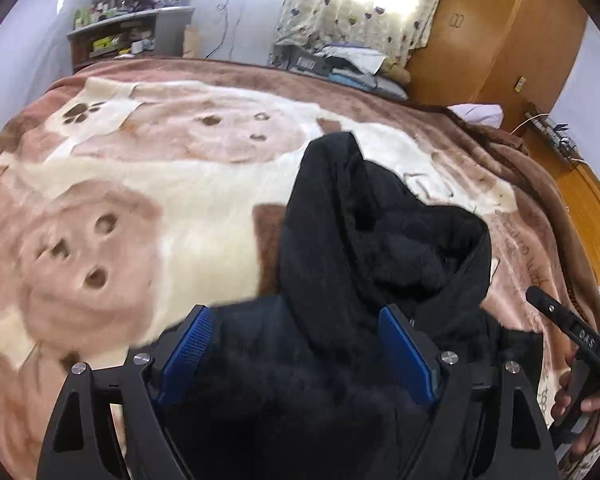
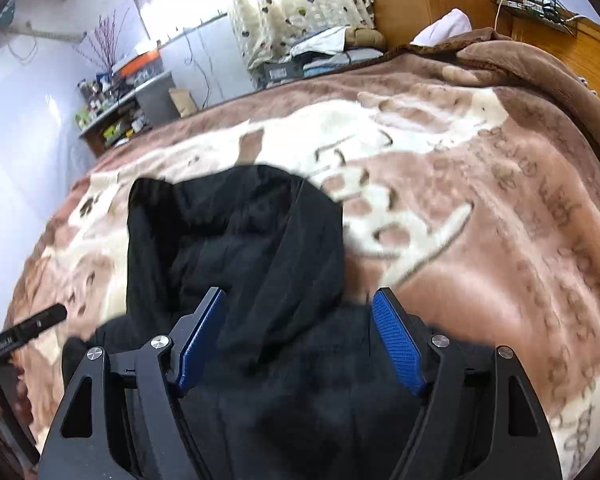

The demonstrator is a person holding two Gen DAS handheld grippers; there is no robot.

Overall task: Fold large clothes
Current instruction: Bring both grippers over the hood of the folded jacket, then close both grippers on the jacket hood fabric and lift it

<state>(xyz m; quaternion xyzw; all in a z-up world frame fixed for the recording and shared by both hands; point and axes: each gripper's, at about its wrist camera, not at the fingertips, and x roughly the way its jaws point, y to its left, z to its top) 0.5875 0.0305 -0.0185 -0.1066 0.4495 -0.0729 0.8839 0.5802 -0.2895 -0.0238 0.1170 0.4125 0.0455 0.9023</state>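
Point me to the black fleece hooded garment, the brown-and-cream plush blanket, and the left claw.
Black fleece hooded garment [image 1: 384, 240], left wrist view, hood fabric.
Brown-and-cream plush blanket [image 1: 204, 204], left wrist view, bare cream patch.
Left claw [image 1: 296, 354], left wrist view, midway between blue pads.

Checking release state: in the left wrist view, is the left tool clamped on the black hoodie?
No. The left tool stands wide open, its blue pads well apart above the black hoodie, squeezing no fabric.

Matt black fleecy hoodie [image 1: 380, 248] lies on a plush, soft-napped brown-and-cream blanket [image 1: 204, 200].
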